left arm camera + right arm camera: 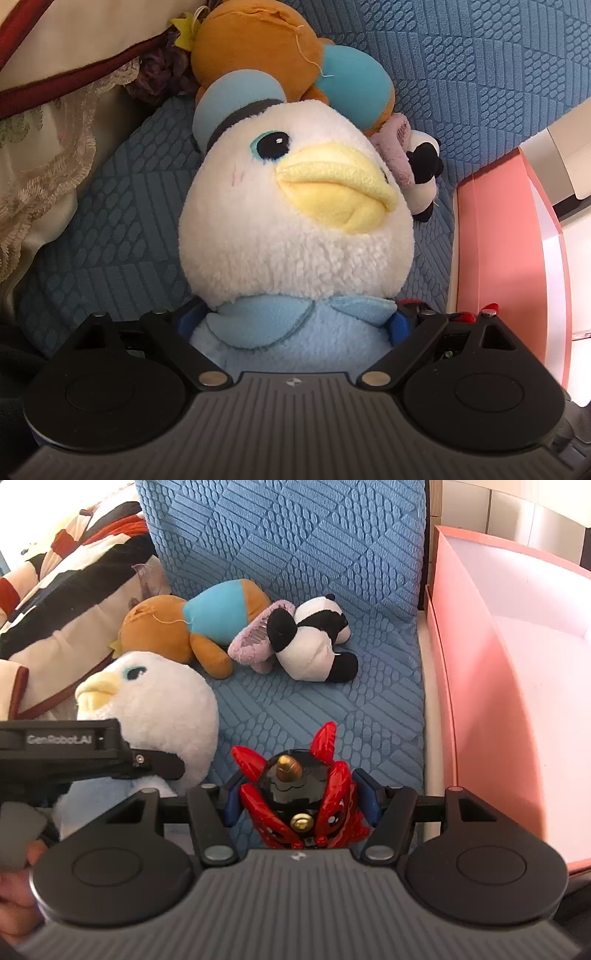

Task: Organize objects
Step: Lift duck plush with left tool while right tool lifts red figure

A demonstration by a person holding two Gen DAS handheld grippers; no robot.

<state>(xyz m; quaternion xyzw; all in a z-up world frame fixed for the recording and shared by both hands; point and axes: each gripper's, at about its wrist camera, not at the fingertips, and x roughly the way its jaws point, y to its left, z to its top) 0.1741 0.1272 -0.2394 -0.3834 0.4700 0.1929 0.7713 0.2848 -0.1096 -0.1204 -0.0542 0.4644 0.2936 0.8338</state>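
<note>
My left gripper (295,325) is shut on a white duck plush (295,221) with a yellow beak and light blue body, gripped at the body; it also shows in the right wrist view (159,709). My right gripper (301,801) is shut on a red and black toy figure (299,797) with red horns and gold knobs. Behind on the blue sofa cushion (295,709) lie an orange plush with a blue shirt (192,627), a purple plush (255,638) and a panda plush (314,638).
A pink open box (480,701) stands at the right of the sofa, also in the left wrist view (498,240). Patterned pillows (55,609) lie at the left. The blue backrest (295,535) rises behind the toys.
</note>
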